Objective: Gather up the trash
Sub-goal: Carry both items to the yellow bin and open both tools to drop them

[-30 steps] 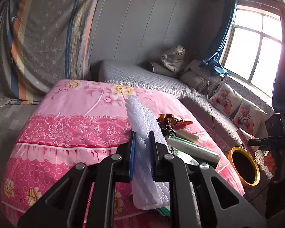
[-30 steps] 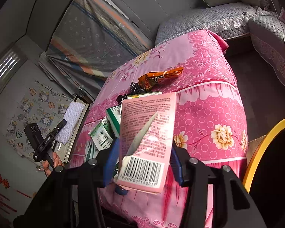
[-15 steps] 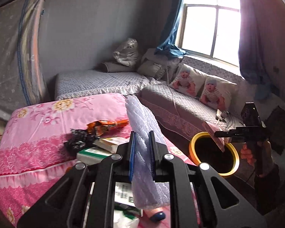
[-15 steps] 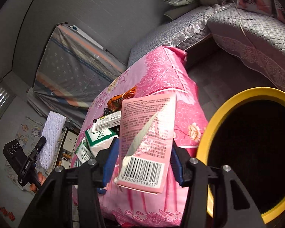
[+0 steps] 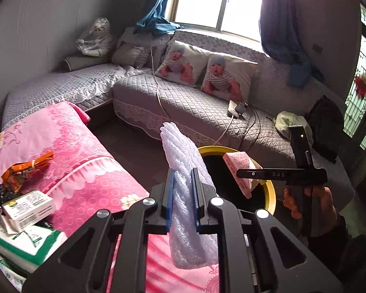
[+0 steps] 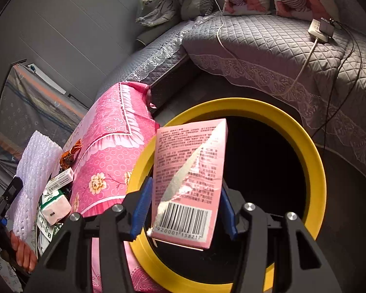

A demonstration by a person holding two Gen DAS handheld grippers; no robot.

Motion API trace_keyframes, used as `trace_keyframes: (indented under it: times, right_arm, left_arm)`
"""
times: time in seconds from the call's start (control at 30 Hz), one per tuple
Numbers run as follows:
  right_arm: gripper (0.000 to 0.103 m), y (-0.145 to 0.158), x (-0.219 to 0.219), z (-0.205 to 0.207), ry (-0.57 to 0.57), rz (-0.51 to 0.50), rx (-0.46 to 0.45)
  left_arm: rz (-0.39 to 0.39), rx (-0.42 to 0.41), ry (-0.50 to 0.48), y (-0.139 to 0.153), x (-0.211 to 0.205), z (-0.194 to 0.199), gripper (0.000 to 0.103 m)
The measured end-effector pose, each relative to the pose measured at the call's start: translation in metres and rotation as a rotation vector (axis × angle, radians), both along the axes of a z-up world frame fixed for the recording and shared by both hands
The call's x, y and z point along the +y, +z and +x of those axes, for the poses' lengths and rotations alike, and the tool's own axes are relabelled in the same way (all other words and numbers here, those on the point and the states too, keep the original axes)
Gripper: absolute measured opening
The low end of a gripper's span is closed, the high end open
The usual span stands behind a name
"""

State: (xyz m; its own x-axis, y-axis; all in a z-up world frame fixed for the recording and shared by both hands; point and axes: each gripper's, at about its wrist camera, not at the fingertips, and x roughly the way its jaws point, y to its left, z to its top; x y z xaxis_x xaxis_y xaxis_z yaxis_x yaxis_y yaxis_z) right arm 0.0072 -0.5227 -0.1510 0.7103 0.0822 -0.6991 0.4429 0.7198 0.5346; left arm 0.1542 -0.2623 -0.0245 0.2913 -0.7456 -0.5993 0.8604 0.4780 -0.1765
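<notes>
Right gripper (image 6: 183, 205) pinches a pink carton (image 6: 186, 178) between its blue pads, barcode end nearest the camera, held above the dark mouth of the yellow-rimmed bin (image 6: 314, 151). Left gripper (image 5: 183, 195) is pressed tight on a strip of white foam wrap (image 5: 183, 156), which stands up between its pads near the bin's rim. Beside the bin, the pink floral surface (image 5: 85, 171) carries an orange wrapper (image 5: 24, 167) and several small boxes (image 5: 26, 207). Behind stands a grey quilted sofa (image 5: 195, 105).
</notes>
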Motion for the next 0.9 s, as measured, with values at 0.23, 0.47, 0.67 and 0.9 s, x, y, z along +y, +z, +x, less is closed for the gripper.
trace_keyframes:
  times: [0.23, 0.47, 0.67, 0.9]
  right_arm:
    - [0.054, -0.018, -0.021, -0.006, -0.088, -0.037, 0.05]
    - [0.066, -0.015, -0.044, -0.035, -0.199, -0.06, 0.048]
    - [0.068, 0.008, -0.059, -0.074, -0.31, -0.075, -0.008]
    - [0.074, 0.037, -0.059, -0.099, -0.367, -0.161, -0.076]
  left_arm:
    - [0.029, 0.043, -0.066, -0.021, -0.062, -0.004, 0.012]
    - [0.059, 0.059, -0.106, -0.04, -0.106, -0.014, 0.013]
    - [0.095, 0.078, -0.104, -0.061, -0.125, -0.019, 0.013]
    - [0.006, 0.051, 0.016, -0.051, -0.094, -0.014, 0.095]
